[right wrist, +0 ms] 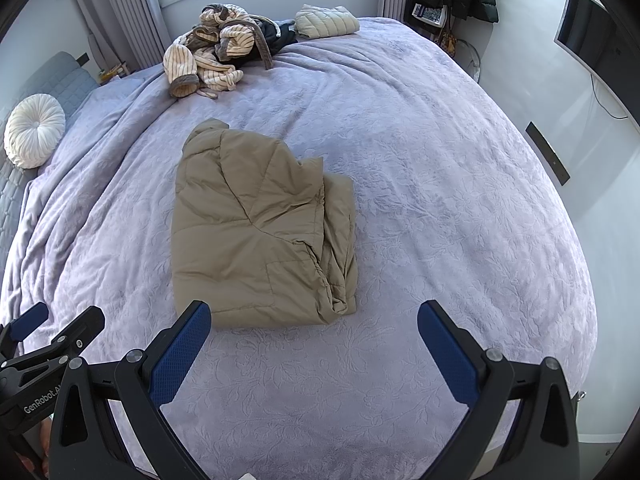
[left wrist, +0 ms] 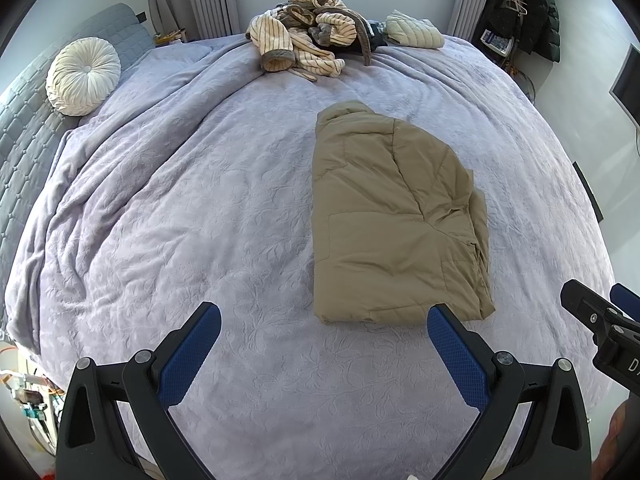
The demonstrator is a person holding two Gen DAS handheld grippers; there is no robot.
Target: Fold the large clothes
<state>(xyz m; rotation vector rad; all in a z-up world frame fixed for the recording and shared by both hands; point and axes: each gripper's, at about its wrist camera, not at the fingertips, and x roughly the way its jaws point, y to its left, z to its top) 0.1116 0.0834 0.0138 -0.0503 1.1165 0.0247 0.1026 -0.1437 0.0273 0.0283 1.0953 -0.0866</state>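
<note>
Jacket (left wrist: 396,216), tan and folded, lies mid-bed (left wrist: 240,200), at one o'clock from the left gripper (left wrist: 324,320). Both the left and right gripper (right wrist: 314,316) hover with jaws wide, empty.

Dark garment under the striped cream robe pile (left wrist: 374,40): mostly buried, type unclear
Black wall screen (left wrist: 628,80): cut by right edge
Printed paper by hanging dark coats (right wrist: 430,12): too small to read
Wire tangle beside bed (left wrist: 28,396): blurry
</note>
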